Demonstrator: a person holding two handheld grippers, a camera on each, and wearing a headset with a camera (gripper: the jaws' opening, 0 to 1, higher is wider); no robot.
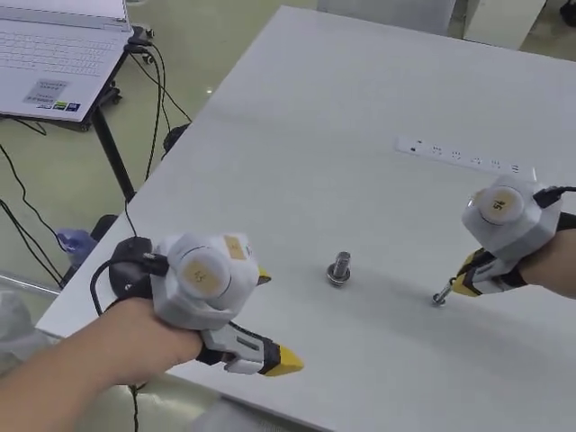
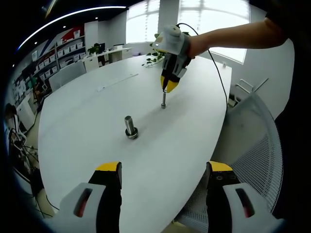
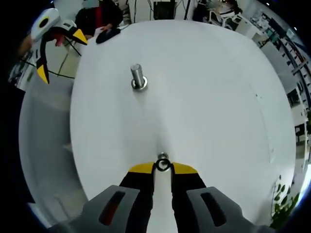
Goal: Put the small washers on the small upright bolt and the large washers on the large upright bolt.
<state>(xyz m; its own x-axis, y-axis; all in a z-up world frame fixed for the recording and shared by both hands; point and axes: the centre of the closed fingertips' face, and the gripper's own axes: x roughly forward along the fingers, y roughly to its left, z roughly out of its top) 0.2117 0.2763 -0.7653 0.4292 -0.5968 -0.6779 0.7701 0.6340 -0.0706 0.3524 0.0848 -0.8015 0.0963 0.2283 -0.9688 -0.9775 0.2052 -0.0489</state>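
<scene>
The large upright bolt (image 1: 339, 267) stands mid-table with washers stacked at its base; it is also seen as the large bolt (image 2: 130, 127) and the large bolt (image 3: 138, 76). To its right stands the small upright bolt (image 1: 439, 296), also the small bolt (image 2: 164, 100). My right gripper (image 1: 461, 286) points down right over the small bolt's top, and its jaws are closed on a small ring-shaped washer (image 3: 163, 165). My left gripper (image 1: 273, 319) hovers at the table's near left edge. Its jaws are wide apart with nothing between them (image 2: 165, 167).
A white power strip (image 1: 463, 157) lies at the far right of the white table (image 1: 297, 135). A laptop (image 1: 54, 54) sits on a stand to the left, with cables hanging below. A mesh chair (image 2: 252, 145) stands beside the table's edge.
</scene>
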